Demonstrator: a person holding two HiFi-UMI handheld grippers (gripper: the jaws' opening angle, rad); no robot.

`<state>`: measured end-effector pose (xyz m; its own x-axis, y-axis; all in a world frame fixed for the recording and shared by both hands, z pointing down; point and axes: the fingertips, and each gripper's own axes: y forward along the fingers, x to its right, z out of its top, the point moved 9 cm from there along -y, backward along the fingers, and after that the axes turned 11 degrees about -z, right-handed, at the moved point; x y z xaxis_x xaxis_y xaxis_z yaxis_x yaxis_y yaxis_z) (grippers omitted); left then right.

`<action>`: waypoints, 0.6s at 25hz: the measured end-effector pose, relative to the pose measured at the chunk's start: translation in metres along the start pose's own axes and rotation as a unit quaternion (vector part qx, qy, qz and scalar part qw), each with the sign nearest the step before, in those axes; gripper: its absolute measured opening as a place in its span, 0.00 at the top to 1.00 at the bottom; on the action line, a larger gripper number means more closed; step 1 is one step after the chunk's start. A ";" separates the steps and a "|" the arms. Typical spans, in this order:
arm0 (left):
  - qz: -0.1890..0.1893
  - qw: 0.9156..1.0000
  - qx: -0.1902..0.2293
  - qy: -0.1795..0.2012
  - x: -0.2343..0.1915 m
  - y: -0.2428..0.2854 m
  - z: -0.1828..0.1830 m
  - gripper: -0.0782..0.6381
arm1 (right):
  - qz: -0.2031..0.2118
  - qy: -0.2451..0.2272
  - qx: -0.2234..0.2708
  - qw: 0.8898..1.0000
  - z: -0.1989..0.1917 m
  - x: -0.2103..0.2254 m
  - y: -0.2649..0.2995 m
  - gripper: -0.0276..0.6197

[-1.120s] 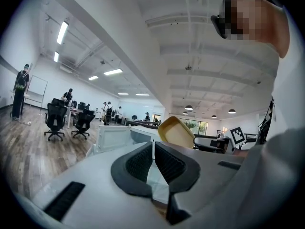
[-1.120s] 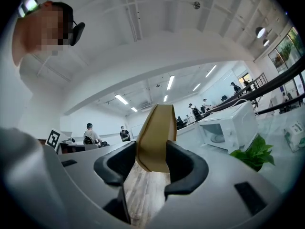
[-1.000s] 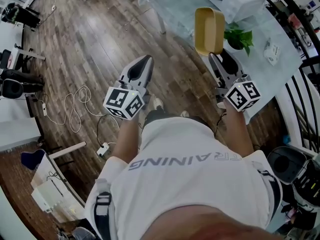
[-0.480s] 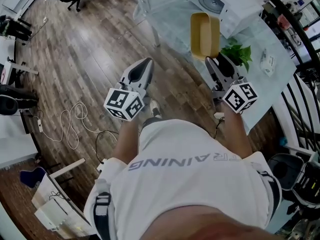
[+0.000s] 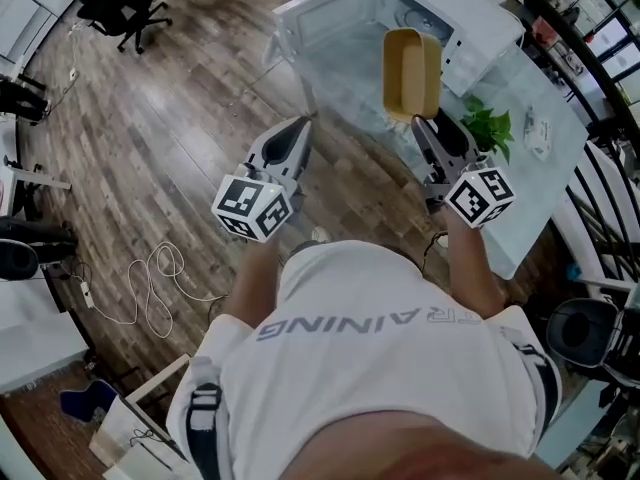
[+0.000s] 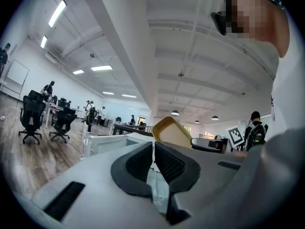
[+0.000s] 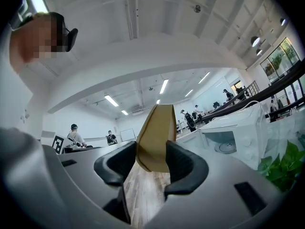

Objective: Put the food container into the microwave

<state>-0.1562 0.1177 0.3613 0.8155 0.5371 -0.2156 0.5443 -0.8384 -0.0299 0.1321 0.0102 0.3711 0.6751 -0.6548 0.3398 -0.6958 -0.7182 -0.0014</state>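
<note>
Right claw [image 5: 424, 120] pinches the yellow rectangular plastic food container [image 5: 411, 72] by one wall.
I hold it aloft facing the open white microwave [image 5: 470, 18] for a straight slide-in; left claw [image 5: 300, 124] is closed, empty.

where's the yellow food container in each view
Head view: food container upper centre-right, before the microwave.
Left gripper view: food container right of centre, above the jaws.
Right gripper view: food container centre, clamped between the jaws.
Shared landmark: the open microwave, head and right gripper views.
</note>
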 end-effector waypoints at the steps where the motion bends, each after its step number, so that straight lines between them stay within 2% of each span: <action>1: -0.003 1.000 0.000 0.000 -0.008 -0.001 0.002 0.83 | -0.004 -0.001 0.002 1.000 -0.002 -0.004 0.005 0.63; 7: -0.023 1.000 -0.001 -0.002 -0.050 -0.008 0.006 0.83 | -0.024 -0.001 0.004 1.000 -0.015 -0.022 0.034 0.63; 15: -0.029 0.999 -0.005 -0.023 -0.090 -0.015 0.004 0.83 | -0.030 -0.001 -0.009 0.999 -0.024 -0.037 0.069 0.63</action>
<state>-0.2386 0.0820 0.3771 0.7734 0.5791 -0.2578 0.5920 -0.8053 -0.0330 0.0533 -0.0099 0.3810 0.7166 -0.6107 0.3368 -0.6581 -0.7520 0.0367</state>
